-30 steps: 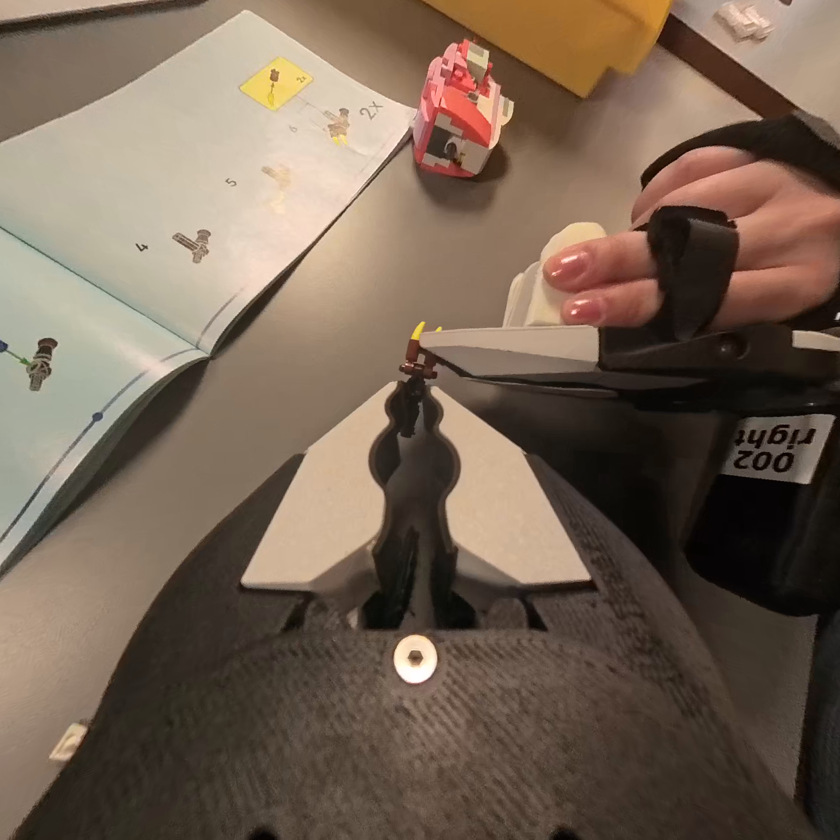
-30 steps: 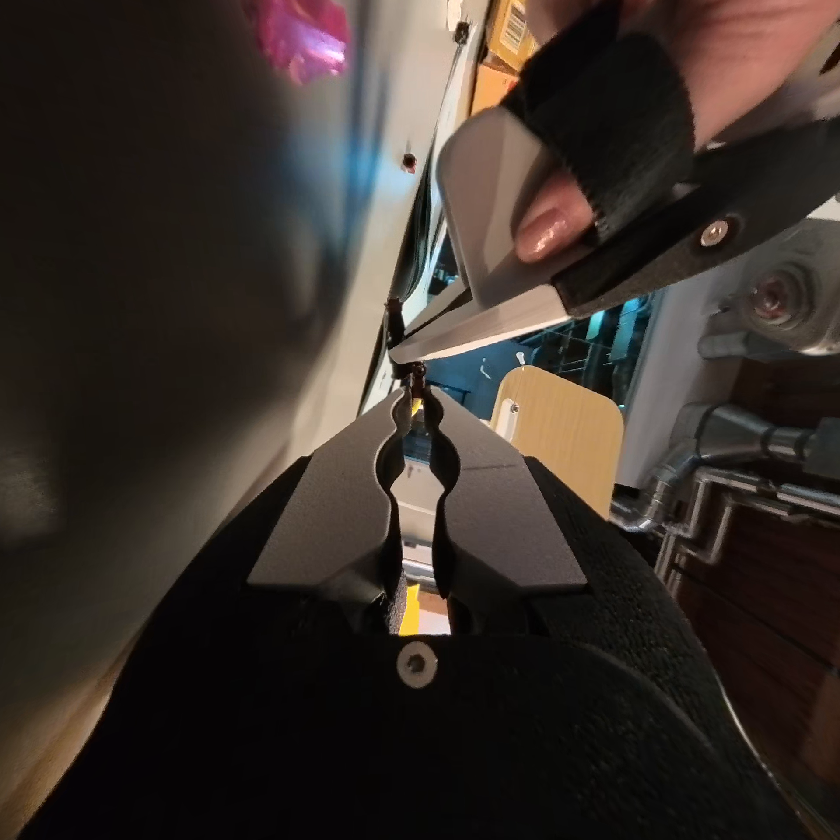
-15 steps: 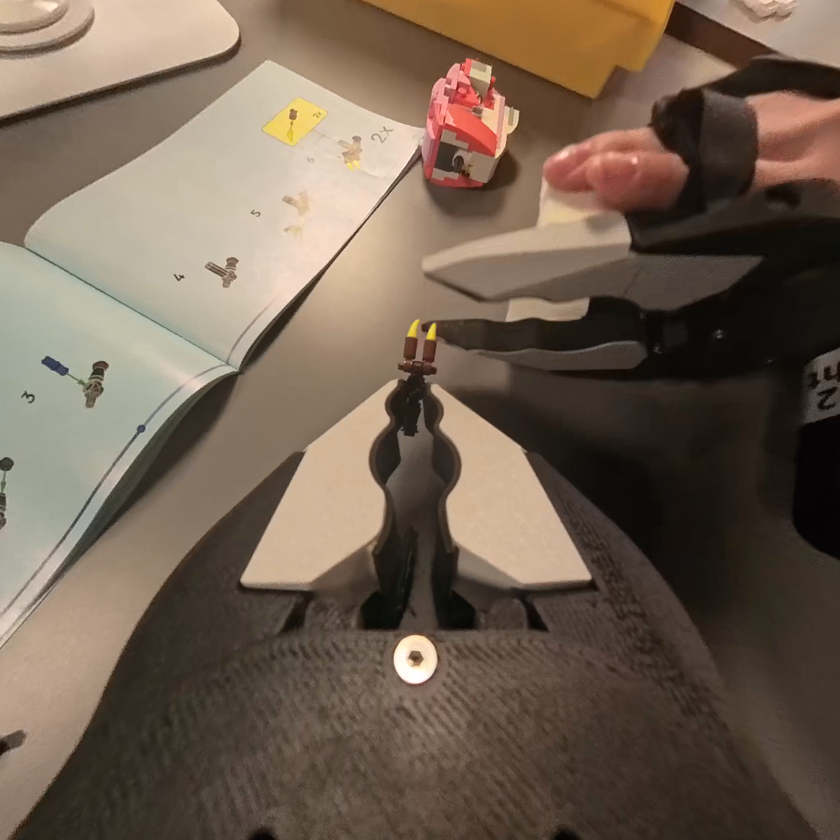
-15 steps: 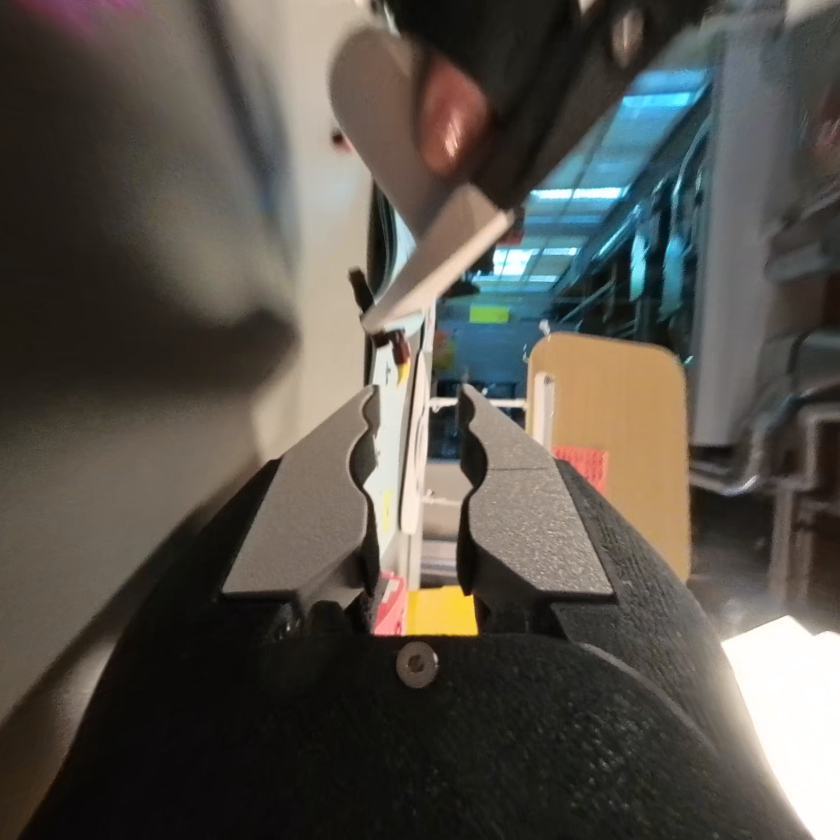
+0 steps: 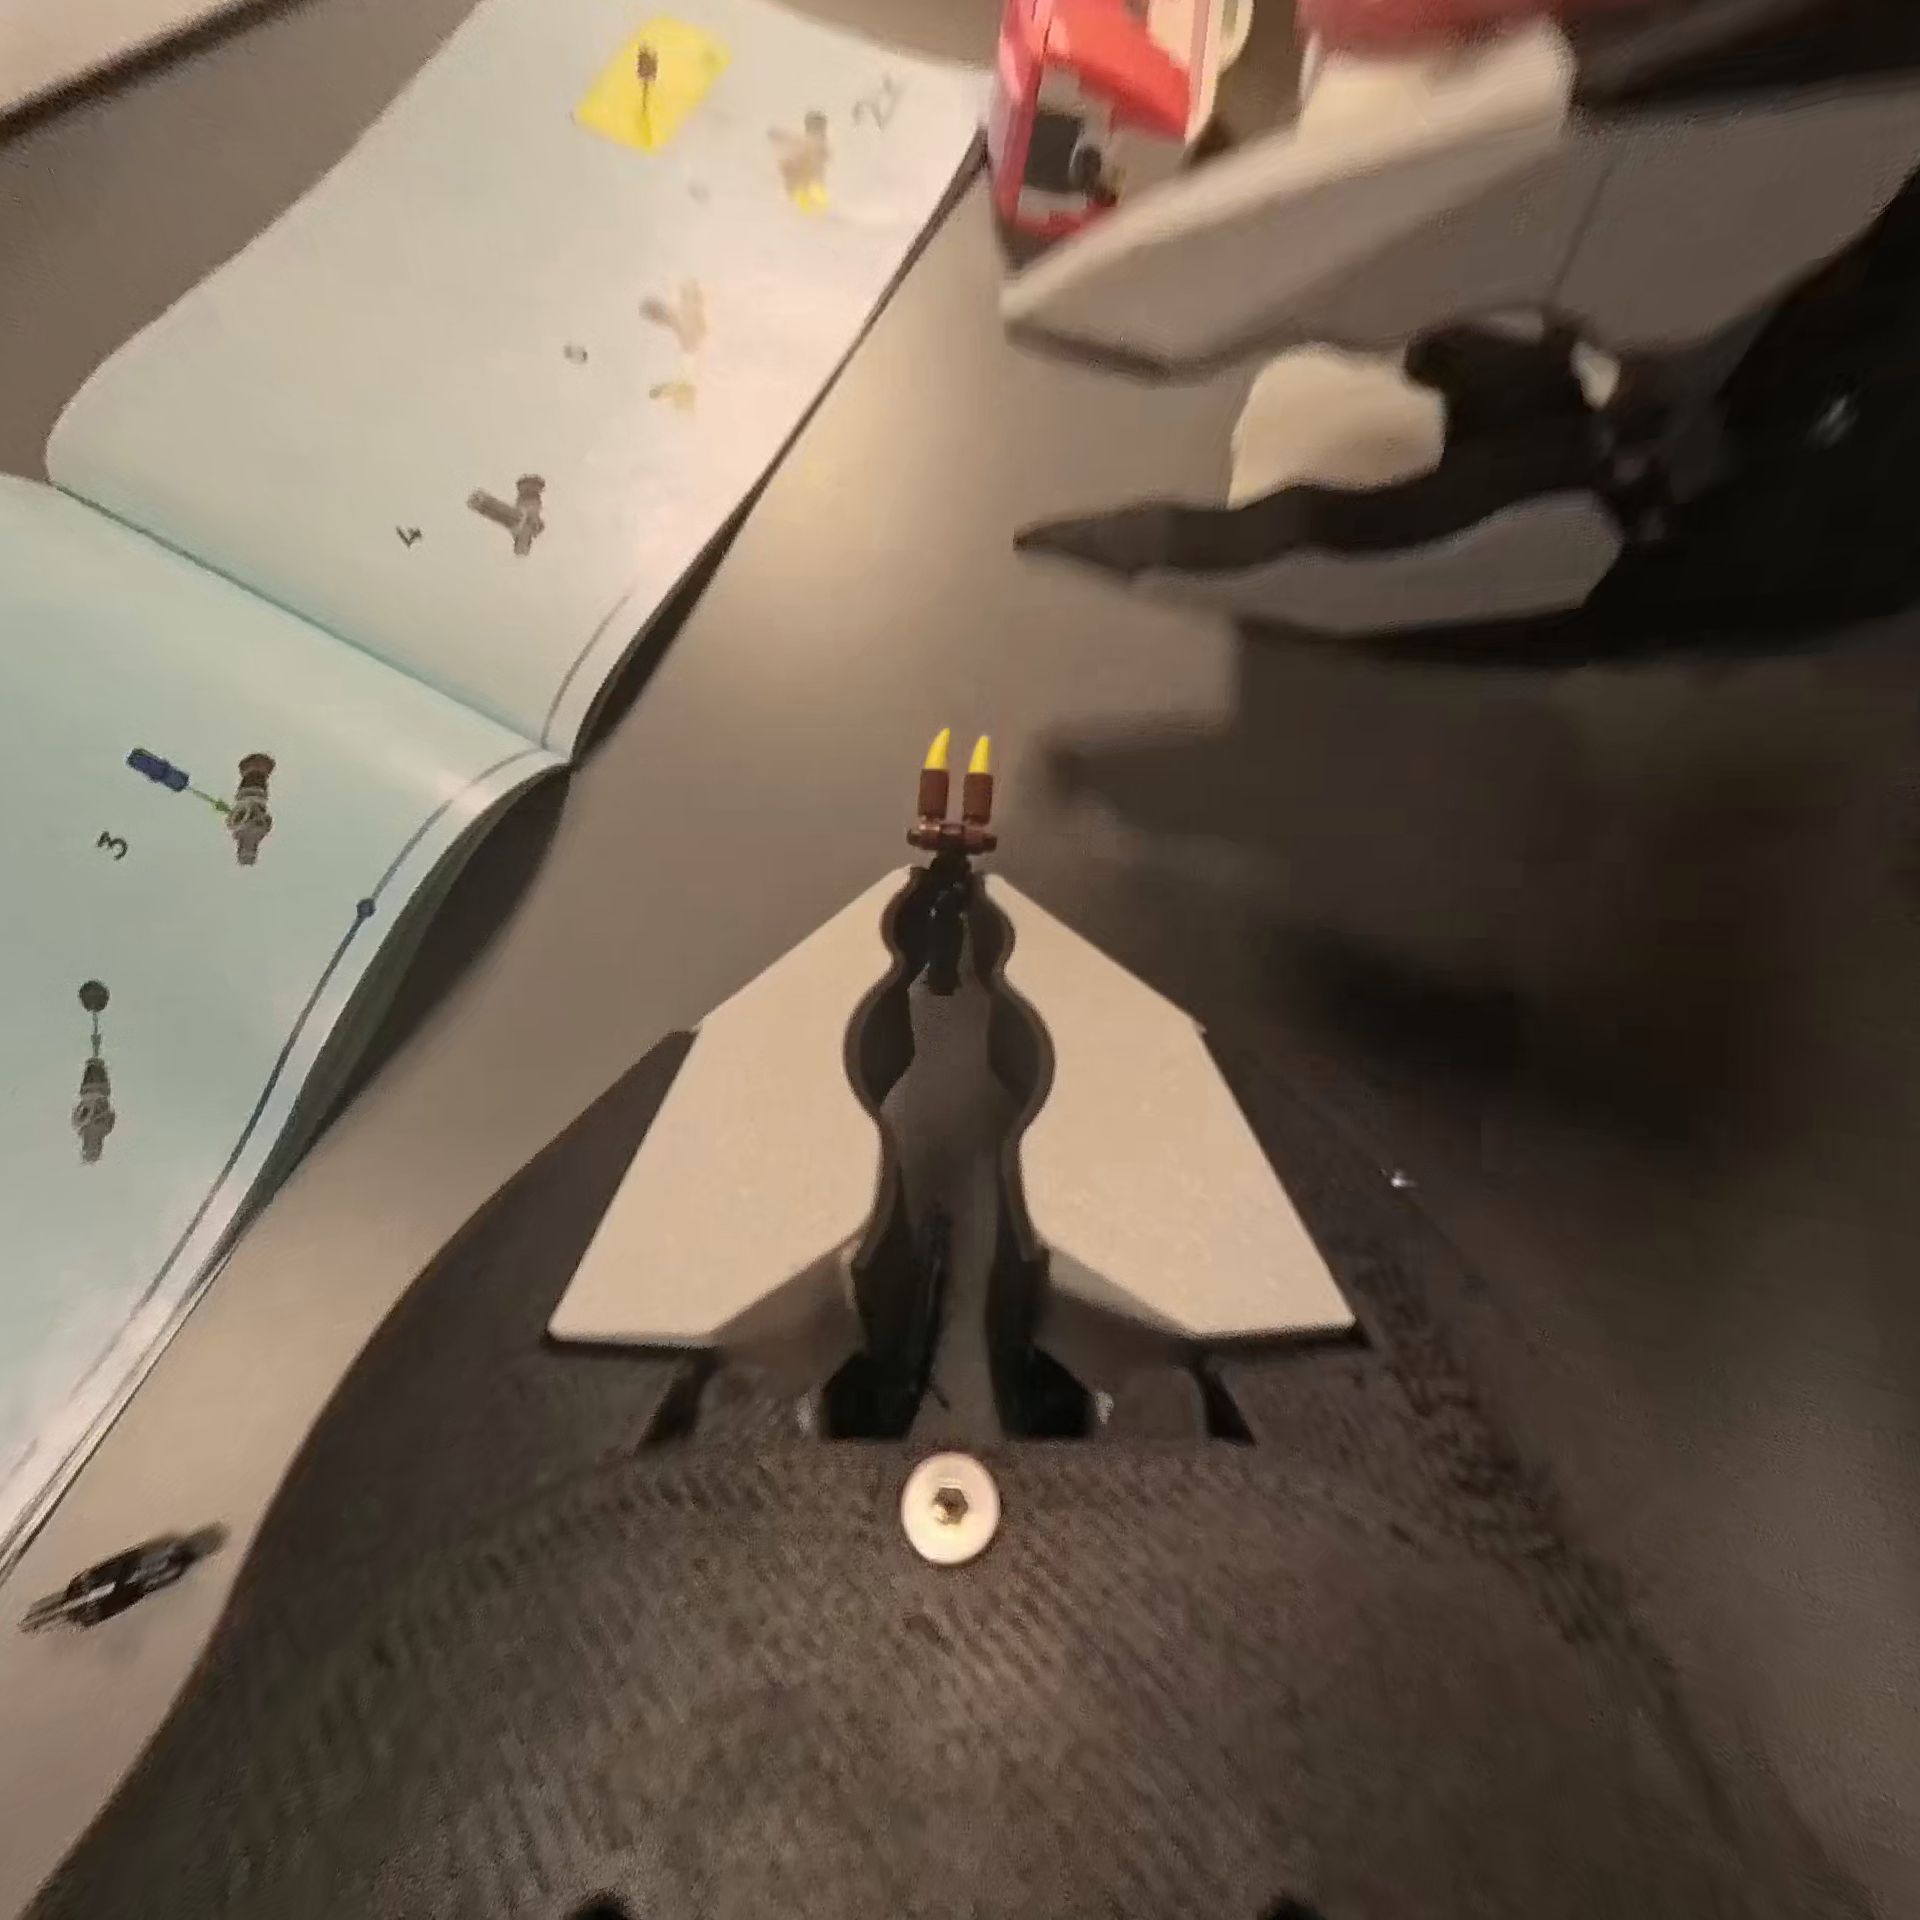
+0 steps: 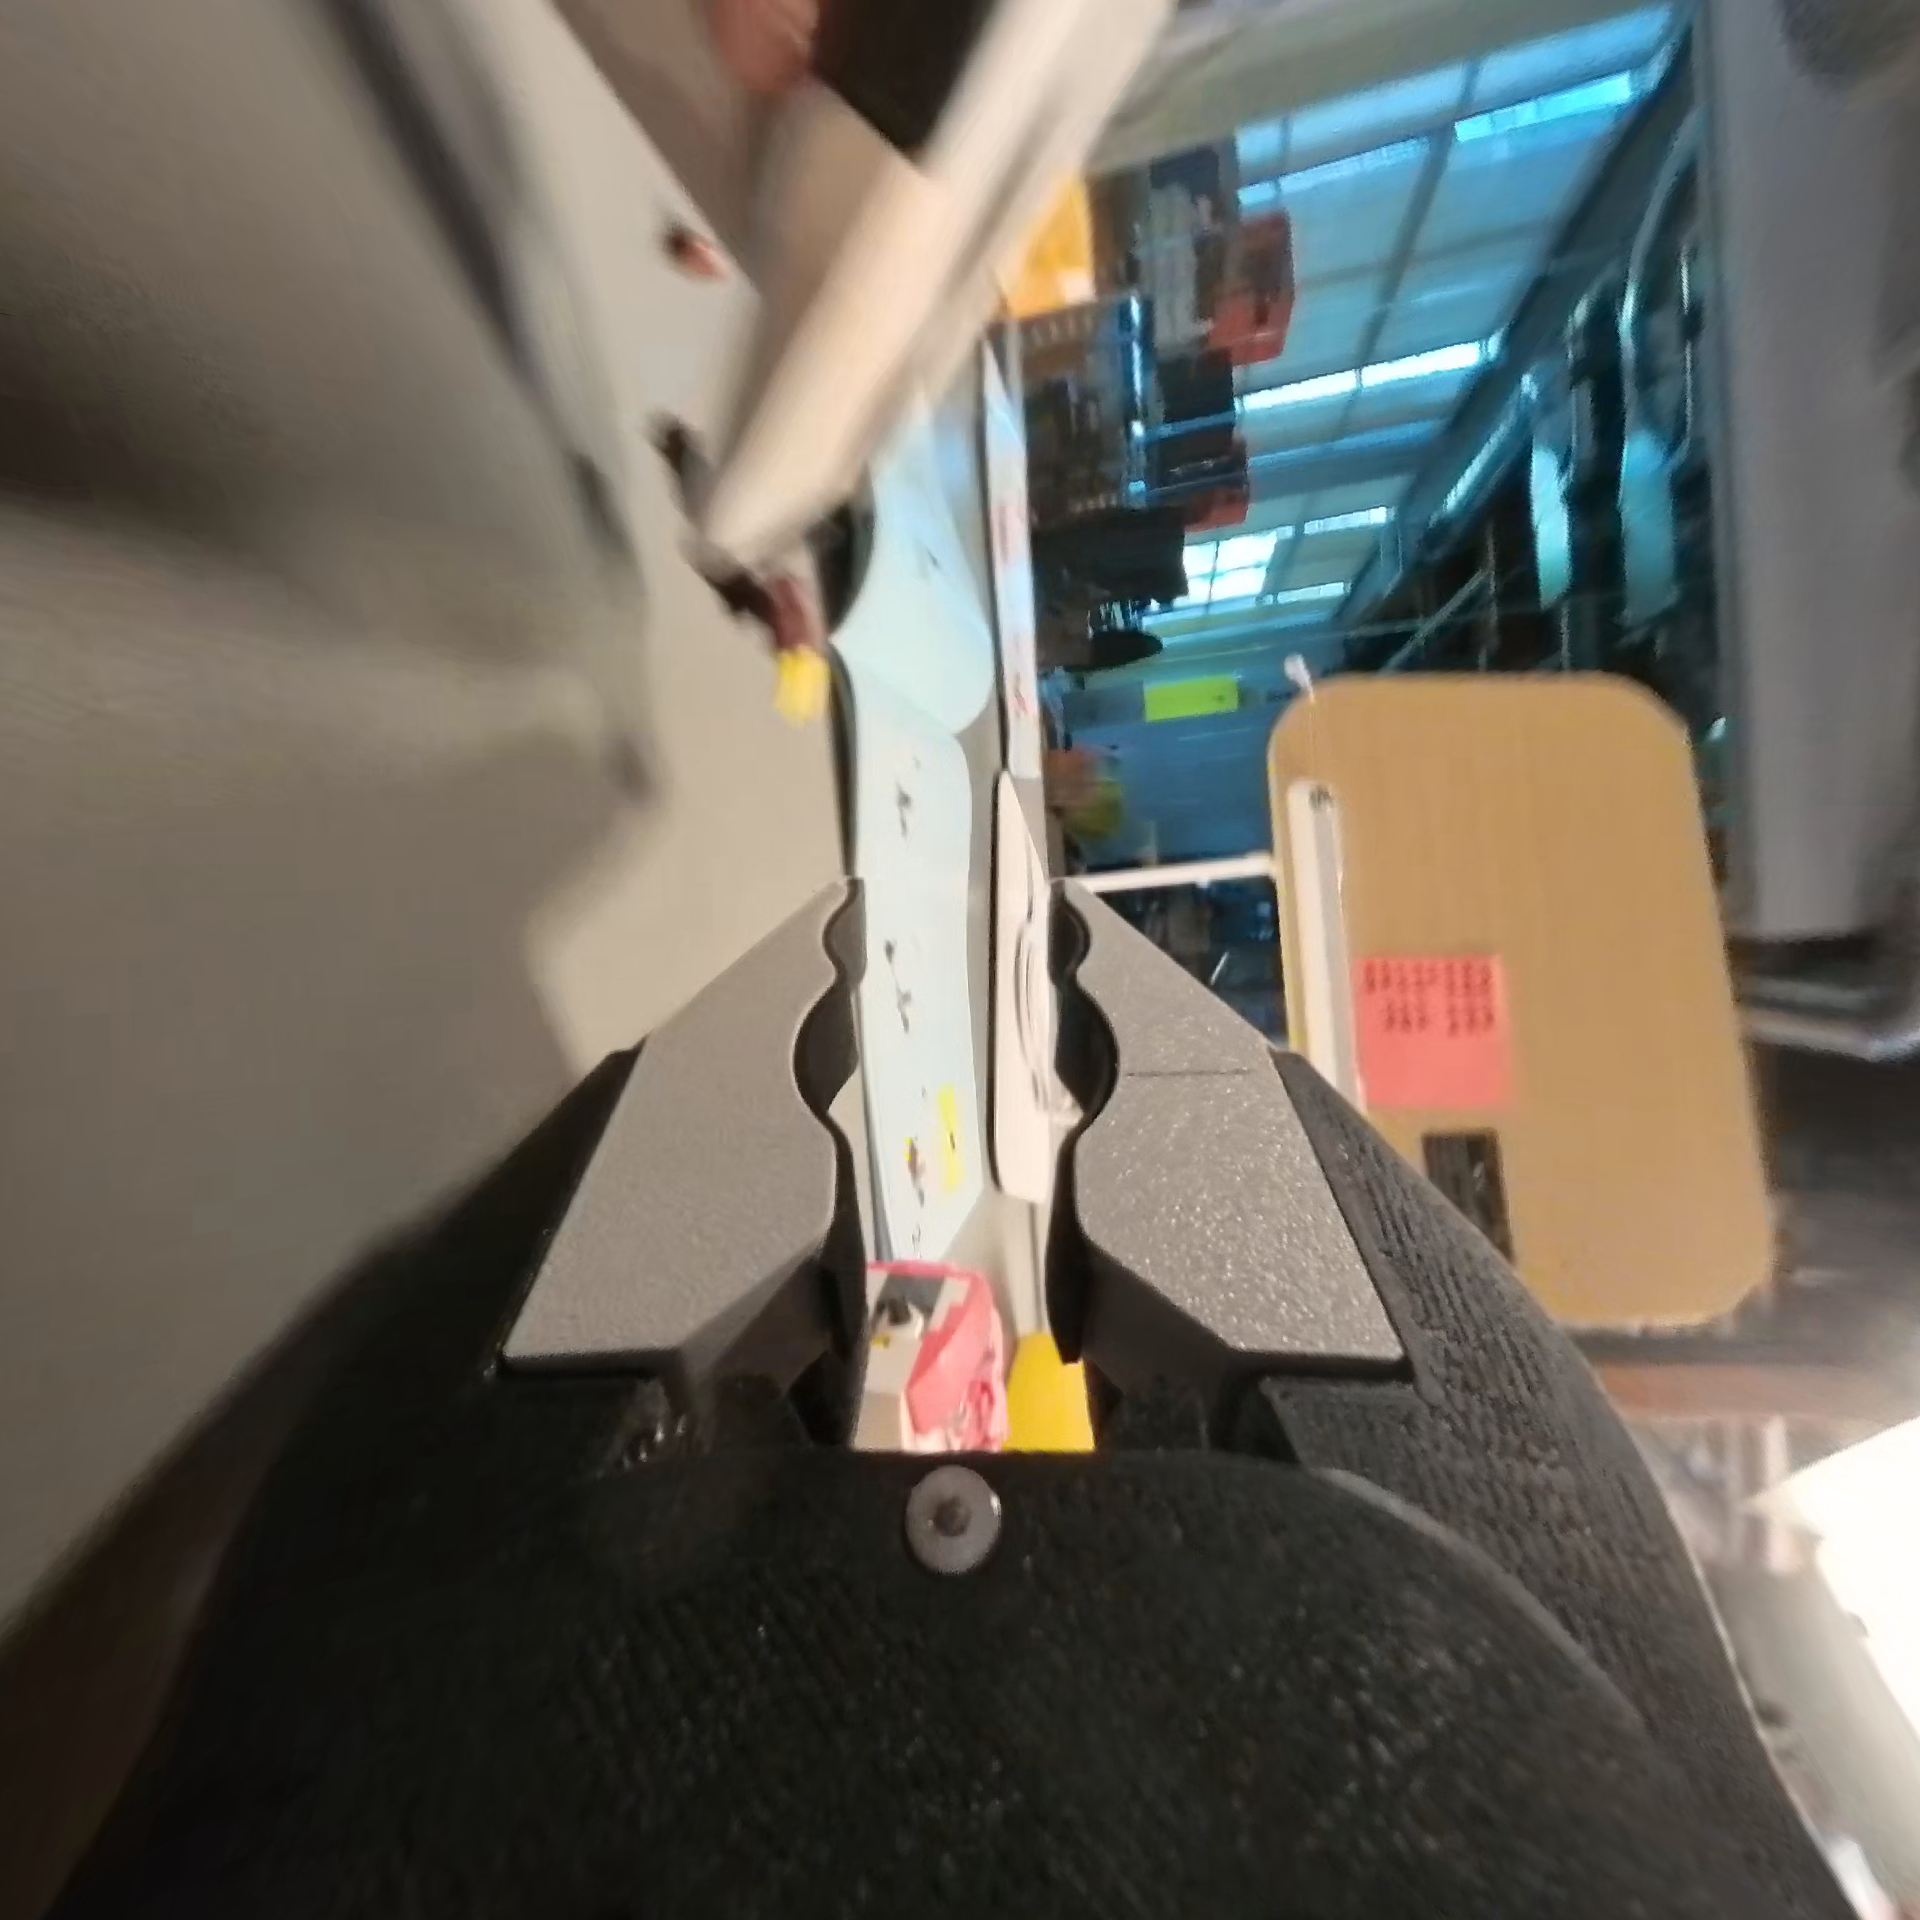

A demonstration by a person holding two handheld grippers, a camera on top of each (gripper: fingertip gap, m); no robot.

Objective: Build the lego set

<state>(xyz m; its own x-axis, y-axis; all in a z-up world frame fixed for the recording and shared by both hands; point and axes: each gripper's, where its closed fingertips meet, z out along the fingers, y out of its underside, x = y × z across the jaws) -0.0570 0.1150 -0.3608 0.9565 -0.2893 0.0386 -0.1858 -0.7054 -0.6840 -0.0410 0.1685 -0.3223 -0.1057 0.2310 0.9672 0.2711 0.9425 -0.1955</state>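
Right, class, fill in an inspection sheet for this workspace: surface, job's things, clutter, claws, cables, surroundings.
Surface: grey table.
Job's things: small brown brick piece with two yellow tips; open instruction booklet; red brick model.
Clutter: small dark part at the table edge.
Claws: left claw shut on the brick piece's dark stem; right claw open, empty.
Cables: nothing seen.
Surroundings: tan board, blurred shelving.

An open booklet [image 5: 312, 436] lies on the grey table [image 5: 790, 582], beside a red brick model [image 5: 1081, 114]; a cardboard box [image 6: 1507, 987] stands beyond.
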